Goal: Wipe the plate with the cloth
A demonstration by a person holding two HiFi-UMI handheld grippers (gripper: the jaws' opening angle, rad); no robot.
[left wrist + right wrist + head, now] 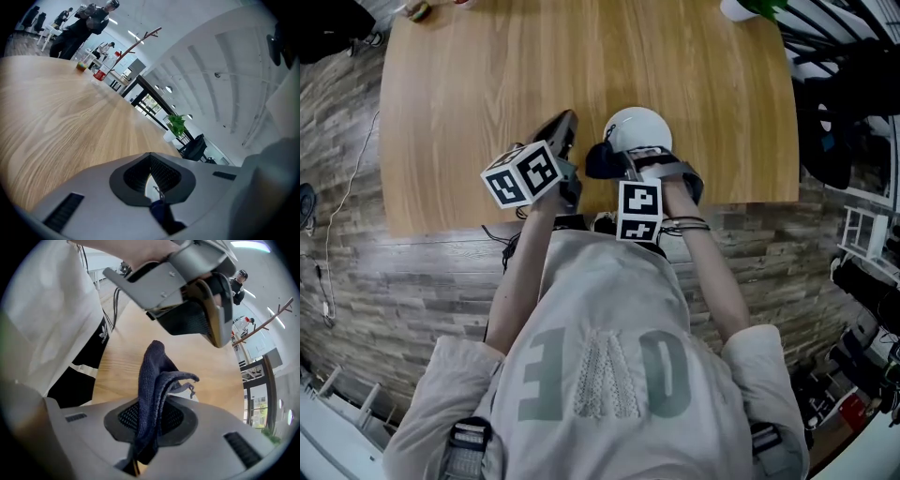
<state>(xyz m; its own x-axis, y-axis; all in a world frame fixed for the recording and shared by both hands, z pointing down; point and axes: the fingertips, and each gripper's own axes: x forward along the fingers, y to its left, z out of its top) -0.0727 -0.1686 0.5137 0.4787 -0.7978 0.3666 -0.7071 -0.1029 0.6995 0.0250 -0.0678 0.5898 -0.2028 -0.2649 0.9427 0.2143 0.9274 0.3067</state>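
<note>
A white plate (637, 127) lies on the wooden table (487, 84) near its front edge. My right gripper (623, 159) points steeply down just in front of the plate and is shut on a dark blue cloth (602, 161). In the right gripper view the cloth (152, 380) stands up out of the closed jaws, with a white sliver of the plate (202, 400) behind it. To the left of the cloth is my left gripper (565, 127), which points across the table, away from the plate. Its jaws (151, 180) are closed, and a thin white sliver and a small dark blue scrap show in the slit.
At the far end of the table stand a cup (81, 66) and a red bottle (98, 75). A potted plant (176, 124) is on the floor beyond it. People stand at the back of the room. A cable (347, 187) runs along the floor on the left.
</note>
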